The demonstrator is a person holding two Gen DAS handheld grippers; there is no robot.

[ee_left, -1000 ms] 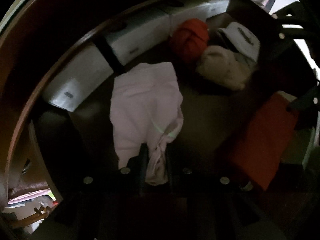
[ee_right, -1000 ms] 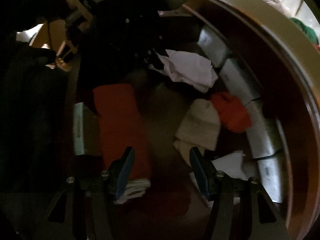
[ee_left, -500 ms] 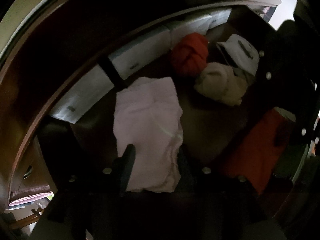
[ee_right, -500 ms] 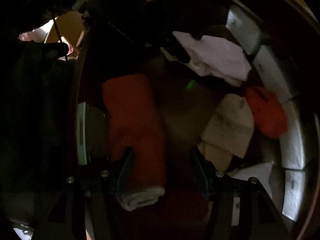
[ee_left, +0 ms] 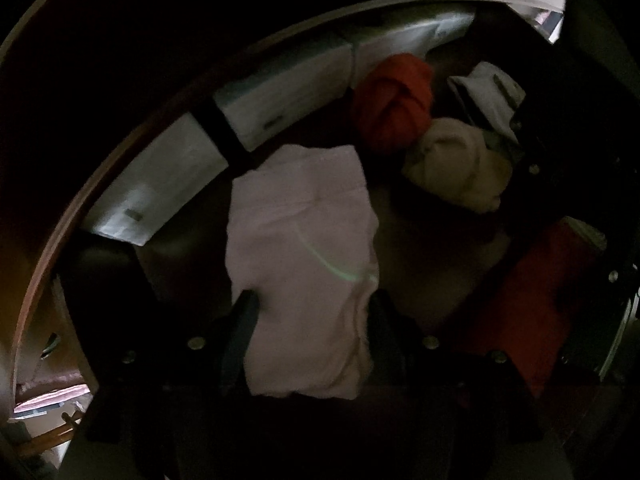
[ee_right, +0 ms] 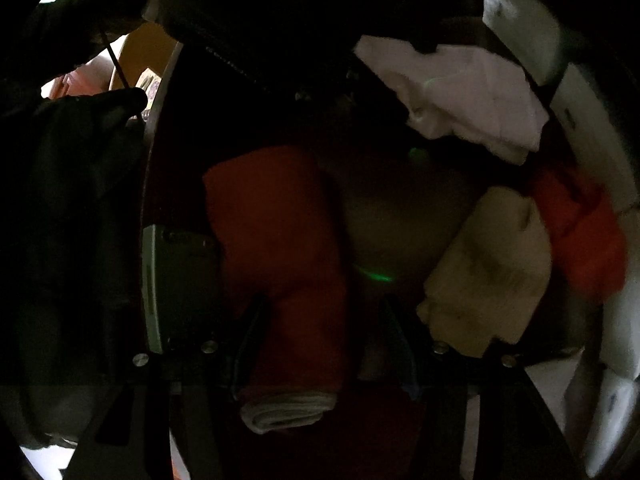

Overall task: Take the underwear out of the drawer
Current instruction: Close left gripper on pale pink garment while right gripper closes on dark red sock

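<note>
In the dark drawer, a pale pink underwear piece (ee_left: 304,248) lies flat on the wooden floor. My left gripper (ee_left: 314,320) hangs over its near end. Its jaws are opening, the cloth lies between them, and the pads do not press on it. The right wrist view shows the same piece (ee_right: 468,92) at the far end, under the dark body of the left gripper (ee_right: 280,20). My right gripper (ee_right: 326,336) is open, low over a rolled red garment (ee_right: 280,260) whose white-edged end lies between the fingers (ee_right: 252,332), not gripped.
A cream garment (ee_right: 488,272) and an orange-red bundle (ee_right: 580,232) lie to the right of the roll. White boxes (ee_left: 280,92) line the drawer's far wall. A white item (ee_left: 488,92) sits in the far corner. The drawer's wooden rim (ee_left: 120,148) curves around everything.
The left gripper went from shut on a pinch of the pale pink piece to open, and the cloth dropped flat. The right gripper sank closer to the red roll.
</note>
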